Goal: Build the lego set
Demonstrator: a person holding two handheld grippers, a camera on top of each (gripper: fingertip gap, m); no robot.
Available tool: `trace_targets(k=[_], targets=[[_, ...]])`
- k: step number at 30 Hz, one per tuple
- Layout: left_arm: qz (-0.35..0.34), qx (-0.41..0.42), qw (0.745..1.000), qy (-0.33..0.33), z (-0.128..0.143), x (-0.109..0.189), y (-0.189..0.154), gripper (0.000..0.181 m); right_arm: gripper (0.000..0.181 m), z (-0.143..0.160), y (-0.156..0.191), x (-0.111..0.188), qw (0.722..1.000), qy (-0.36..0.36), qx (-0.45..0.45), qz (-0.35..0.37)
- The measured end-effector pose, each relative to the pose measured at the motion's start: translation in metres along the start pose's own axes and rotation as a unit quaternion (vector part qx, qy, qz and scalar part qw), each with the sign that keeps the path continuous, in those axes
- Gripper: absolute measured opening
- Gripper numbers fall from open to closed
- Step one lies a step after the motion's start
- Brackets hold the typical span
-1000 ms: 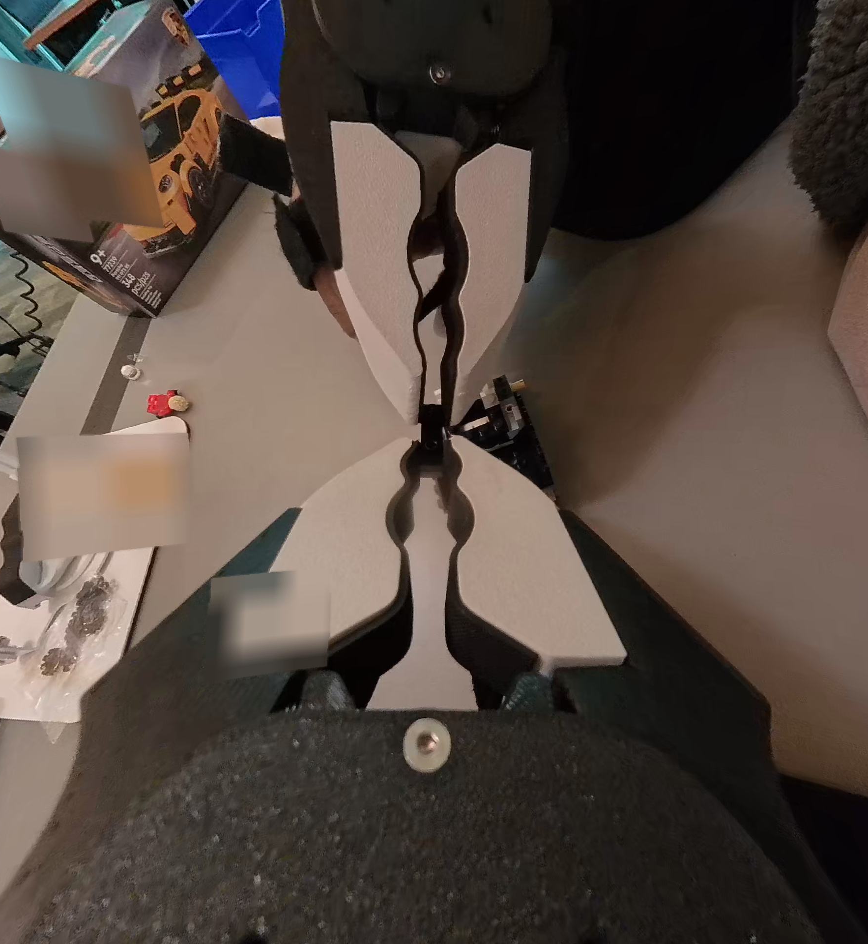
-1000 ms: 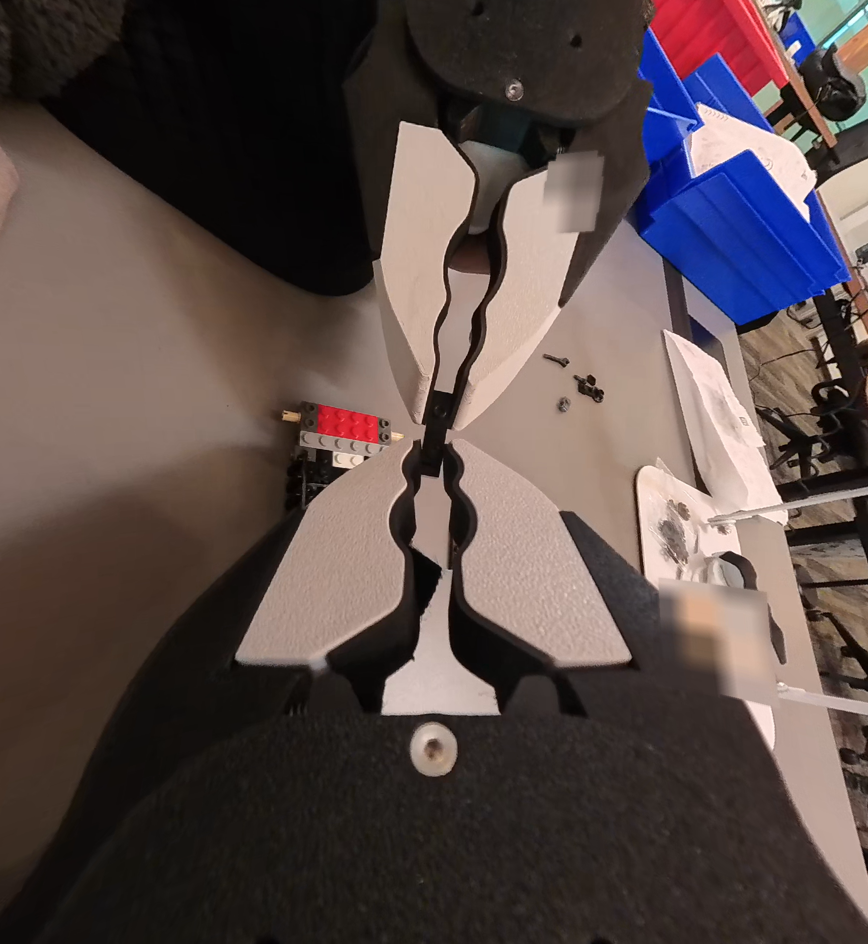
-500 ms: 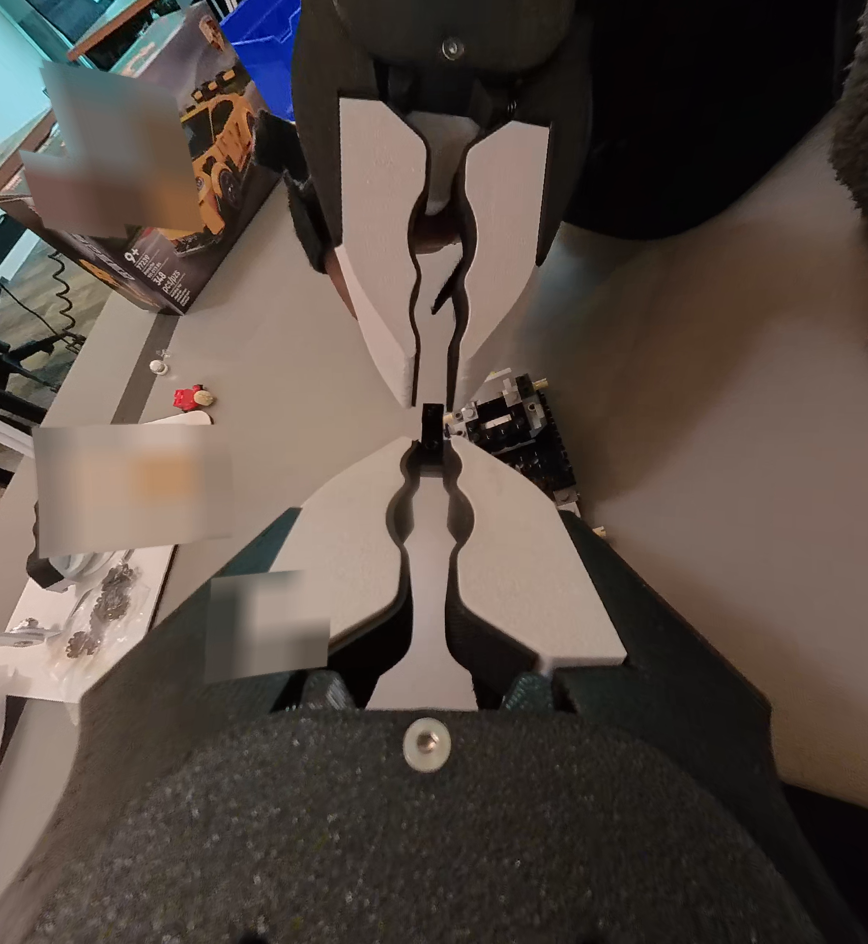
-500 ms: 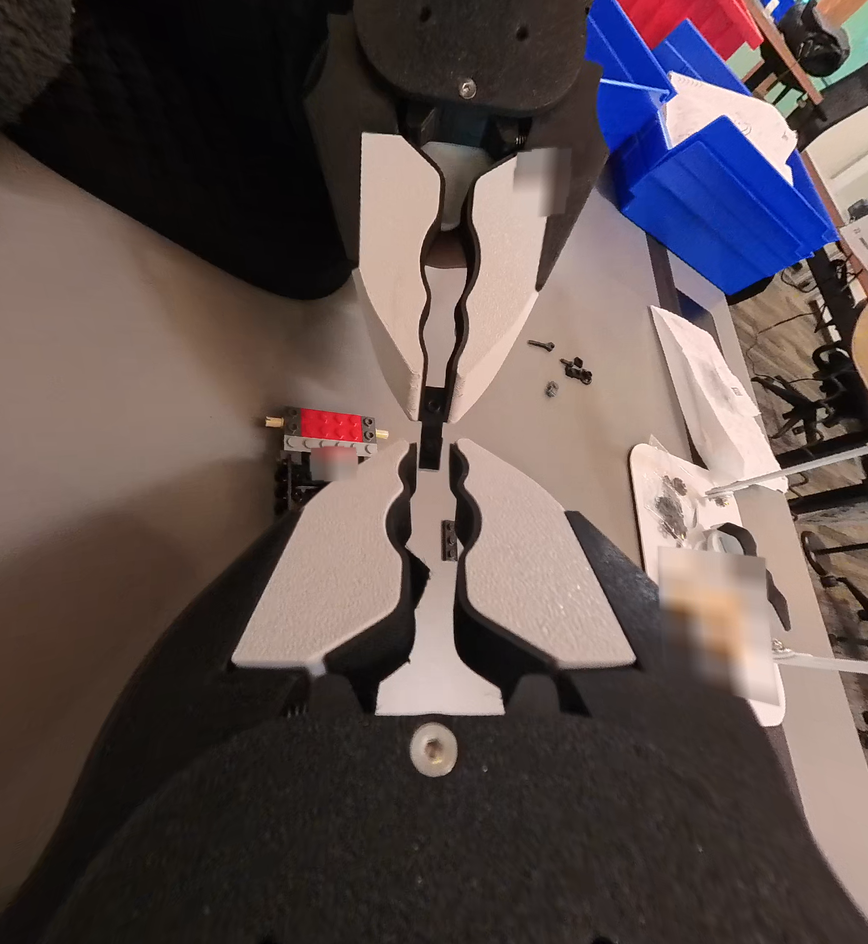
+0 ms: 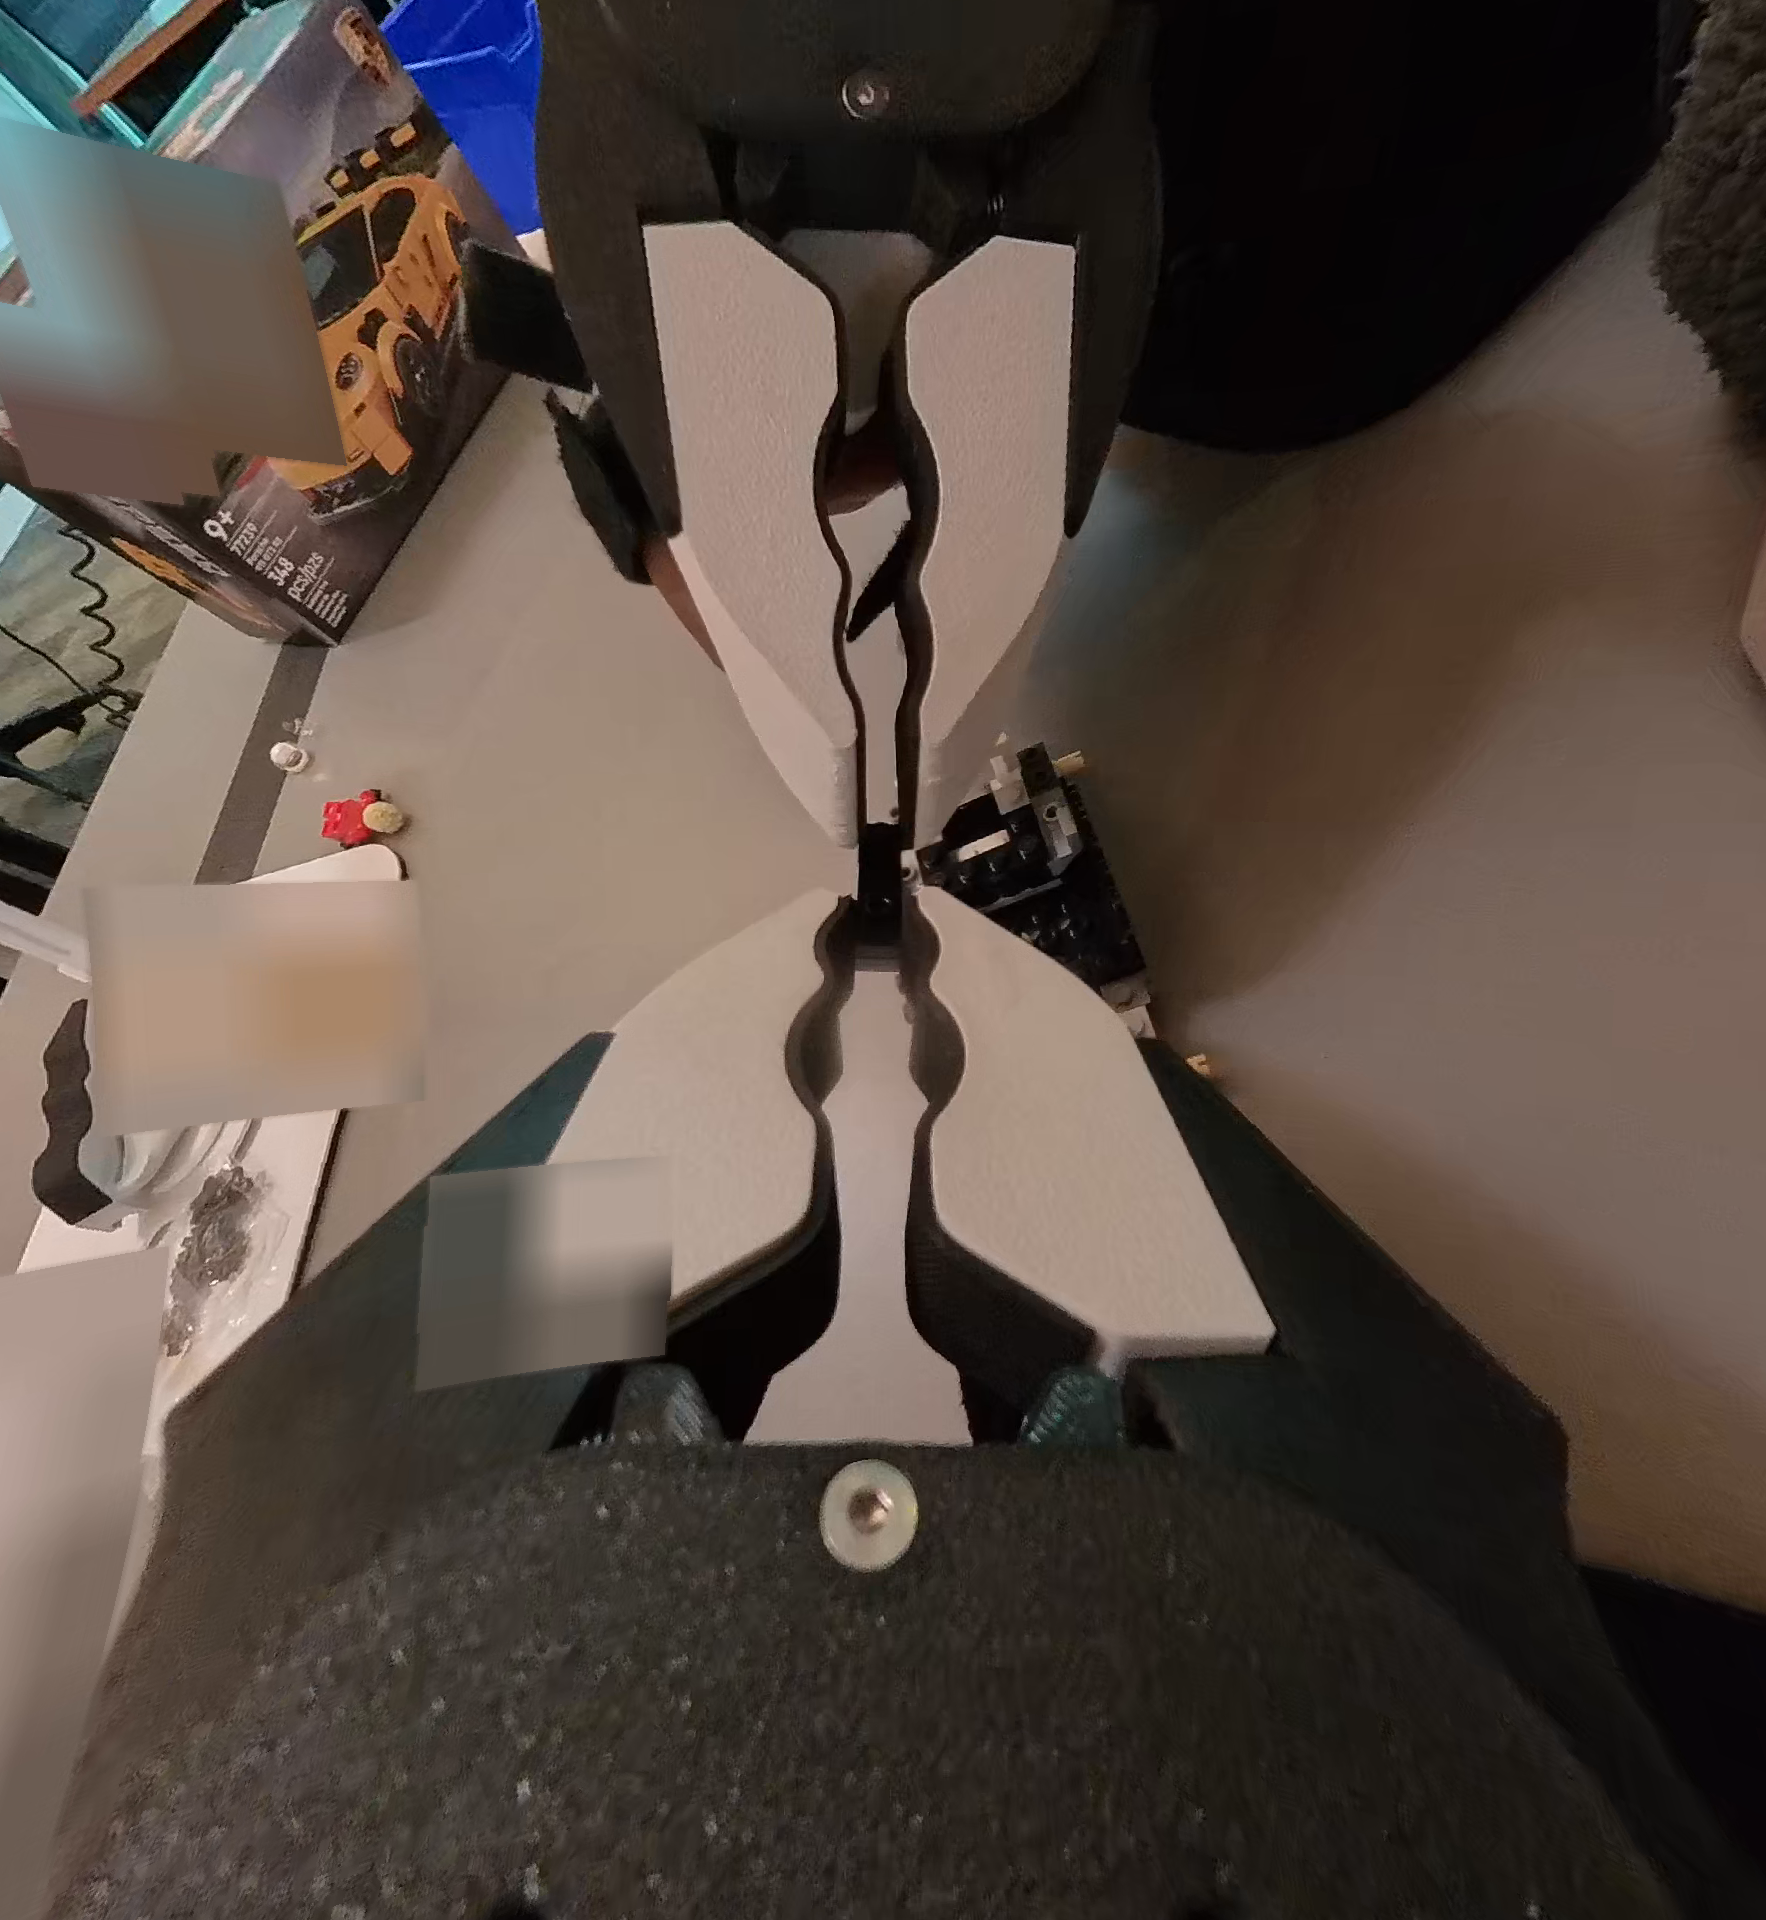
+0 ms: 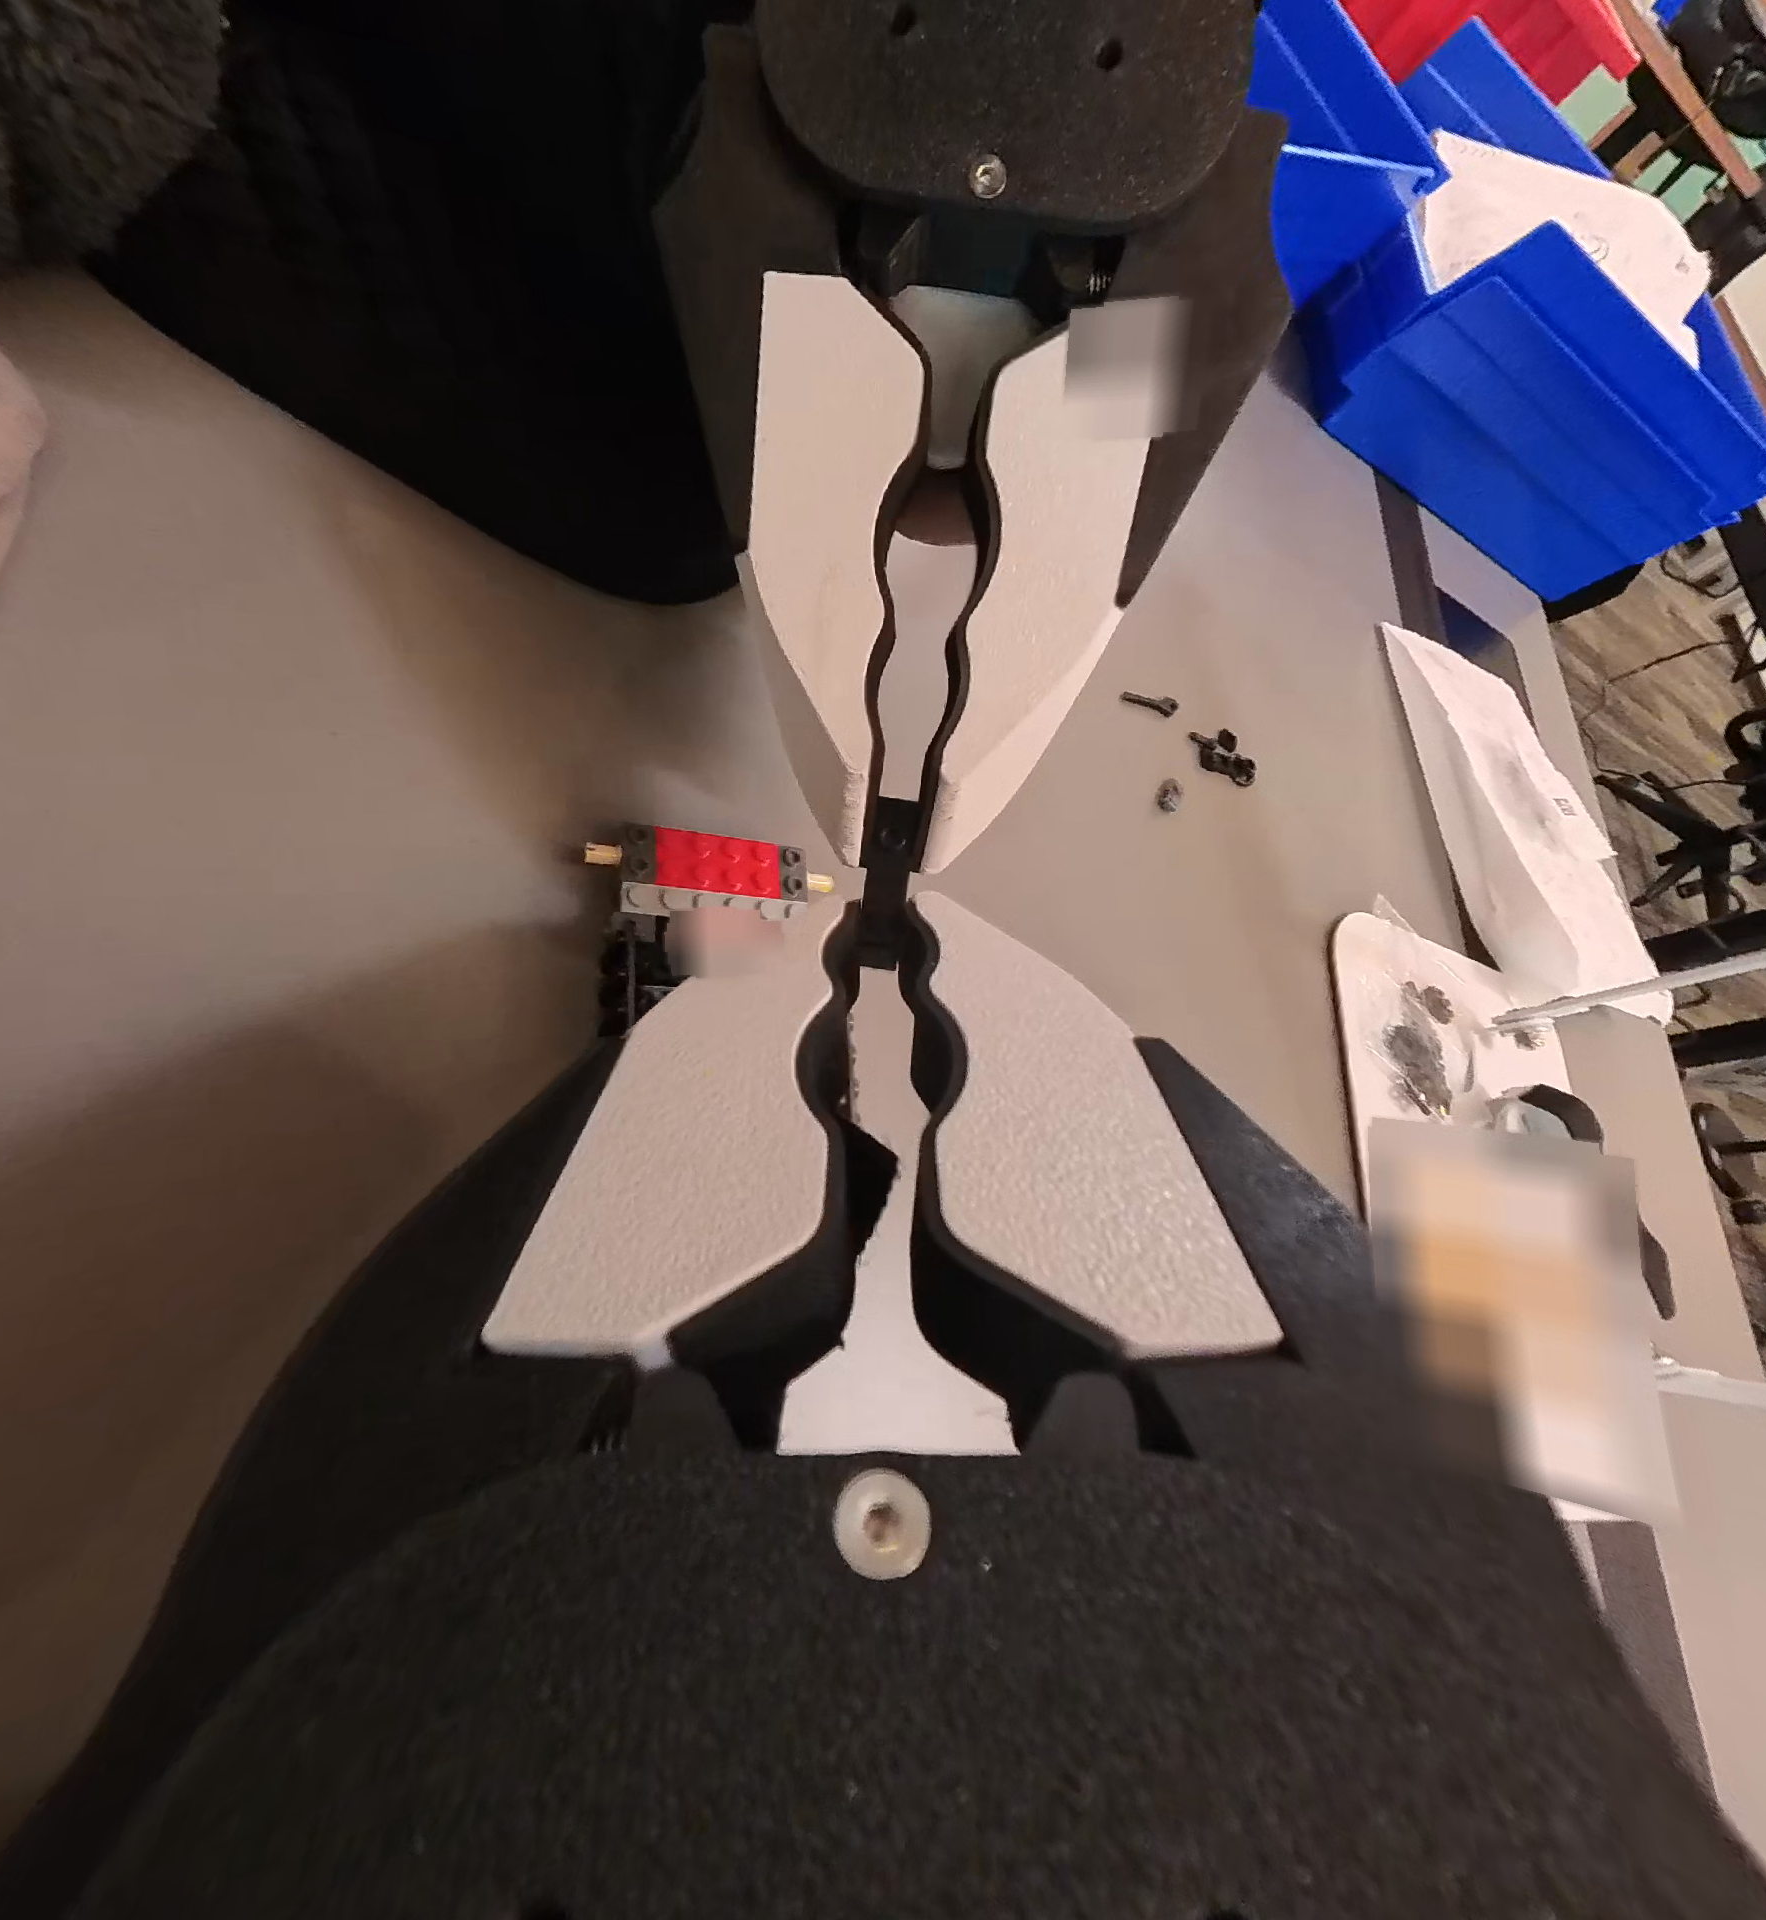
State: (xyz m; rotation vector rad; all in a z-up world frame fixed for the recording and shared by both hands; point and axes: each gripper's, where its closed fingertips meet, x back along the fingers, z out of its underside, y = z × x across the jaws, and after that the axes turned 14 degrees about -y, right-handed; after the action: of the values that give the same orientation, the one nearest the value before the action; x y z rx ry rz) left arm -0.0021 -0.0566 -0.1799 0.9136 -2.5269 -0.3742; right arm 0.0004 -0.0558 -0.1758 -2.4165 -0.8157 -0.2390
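Left wrist view, both claws [image 5: 880,914] pinching one small black piece [image 5: 880,868], perhaps jointly, hiding half-built model [image 5: 1040,883], box [image 5: 339,343] behind.

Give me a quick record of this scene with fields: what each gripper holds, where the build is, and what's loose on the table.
left gripper: shut on small black piece
right gripper: shut on the same piece, tip to tip with the left
partial build: on table, red bricks on top, beside the fingertips
loose parts: black bits
background: set box, blue bins
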Motion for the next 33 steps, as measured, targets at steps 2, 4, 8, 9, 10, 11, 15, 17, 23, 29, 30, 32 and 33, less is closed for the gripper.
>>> trace_targets(k=[2, 4, 8, 9, 10, 11, 15, 17, 23, 29, 30, 32, 33], targets=[[0.005, -0.002, 1.0, 0.001, 0.0, 0.0, -0.002, 0.008, 0.007, 0.0, 0.002, 0.0, 1.0, 0.0, 0.004, -0.005], [0.008, -0.001, 1.0, 0.001, 0.0, 0.0, -0.003, 0.008, 0.006, 0.0, 0.003, 0.0, 1.0, -0.001, 0.005, -0.009], [0.01, -0.003, 1.0, 0.002, 0.001, 0.0, -0.003, 0.008, 0.006, 0.0, 0.004, -0.001, 1.0, 0.0, 0.006, -0.011], [0.01, -0.003, 1.0, 0.002, 0.001, 0.0, -0.003, 0.008, 0.006, 0.0, 0.004, -0.001, 1.0, 0.0, 0.006, -0.01], [0.012, -0.002, 1.0, 0.002, 0.001, 0.0, -0.004, 0.008, 0.006, 0.0, 0.004, -0.001, 1.0, 0.0, 0.007, -0.013], [0.014, -0.002, 1.0, 0.002, 0.001, 0.0, -0.005, 0.008, 0.006, 0.001, 0.005, -0.001, 1.0, 0.001, 0.009, -0.015], [0.016, -0.002, 1.0, 0.002, 0.001, -0.001, -0.005, 0.008, 0.006, 0.001, 0.006, -0.001, 1.0, 0.002, 0.01, -0.017], [0.015, -0.002, 1.0, 0.001, 0.001, 0.0, -0.005, 0.008, 0.006, 0.0, 0.006, -0.001, 1.0, 0.002, 0.008, -0.016], [-0.002, 0.007, 0.999, -0.032, -0.005, 0.002, 0.003, 0.008, 0.007, -0.007, -0.004, 0.002, 1.0, -0.022, -0.018, 0.009], [-0.037, 0.018, 0.992, -0.123, -0.025, 0.014, 0.019, 0.008, 0.027, -0.028, -0.018, 0.018, 0.994, -0.077, -0.067, 0.031], [-0.039, 0.013, 0.99, -0.137, -0.03, 0.016, 0.02, 0.008, 0.027, -0.029, -0.02, 0.019, 0.994, -0.079, -0.062, 0.038], [-0.039, 0.003, 0.986, -0.162, -0.038, 0.018, 0.019, 0.008, 0.026, -0.033, -0.022, 0.019, 0.994, -0.087, -0.056, 0.047], [-0.039, -0.002, 0.985, -0.17, -0.04, 0.019, 0.018, 0.008, 0.026, -0.035, -0.022, 0.019, 0.993, -0.091, -0.056, 0.046]])
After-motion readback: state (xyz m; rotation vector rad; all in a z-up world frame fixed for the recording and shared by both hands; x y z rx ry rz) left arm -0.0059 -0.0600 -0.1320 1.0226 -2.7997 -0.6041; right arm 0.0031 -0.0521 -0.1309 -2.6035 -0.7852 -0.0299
